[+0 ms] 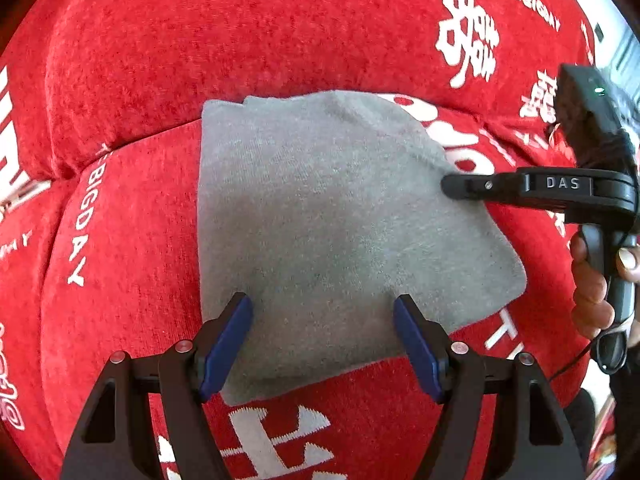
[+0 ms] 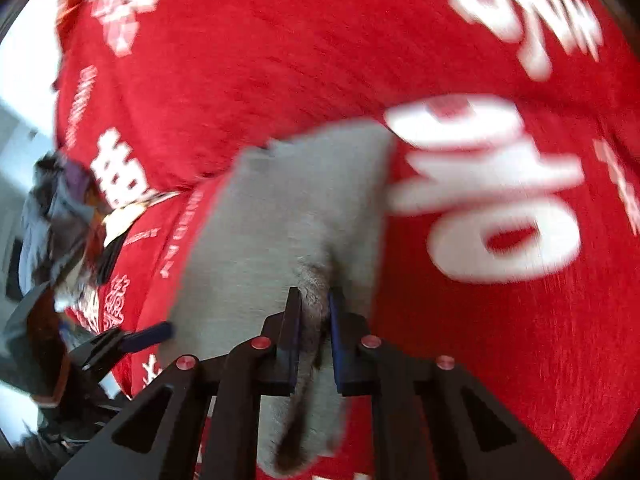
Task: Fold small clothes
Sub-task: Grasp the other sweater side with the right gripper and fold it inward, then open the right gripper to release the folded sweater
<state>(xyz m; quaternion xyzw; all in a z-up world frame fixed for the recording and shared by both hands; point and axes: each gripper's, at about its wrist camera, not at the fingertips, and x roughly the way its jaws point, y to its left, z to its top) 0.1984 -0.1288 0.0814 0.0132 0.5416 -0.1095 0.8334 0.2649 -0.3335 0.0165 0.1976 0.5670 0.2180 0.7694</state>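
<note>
A small grey knit garment [image 1: 328,220] lies spread on a red cushion with white lettering. My left gripper [image 1: 323,344] is open, its blue pads standing over the garment's near edge, holding nothing. My right gripper [image 2: 314,320] is shut on a pinched fold of the grey garment [image 2: 280,216] at its right edge. In the left wrist view the right gripper [image 1: 460,188] reaches in from the right and touches the garment's right side.
The red cushion [image 1: 200,48] fills both views, with a seam between its seat and back behind the garment. A pile of dark clothes [image 2: 60,216] lies at the cushion's left edge in the right wrist view. A hand [image 1: 596,292] holds the right gripper's handle.
</note>
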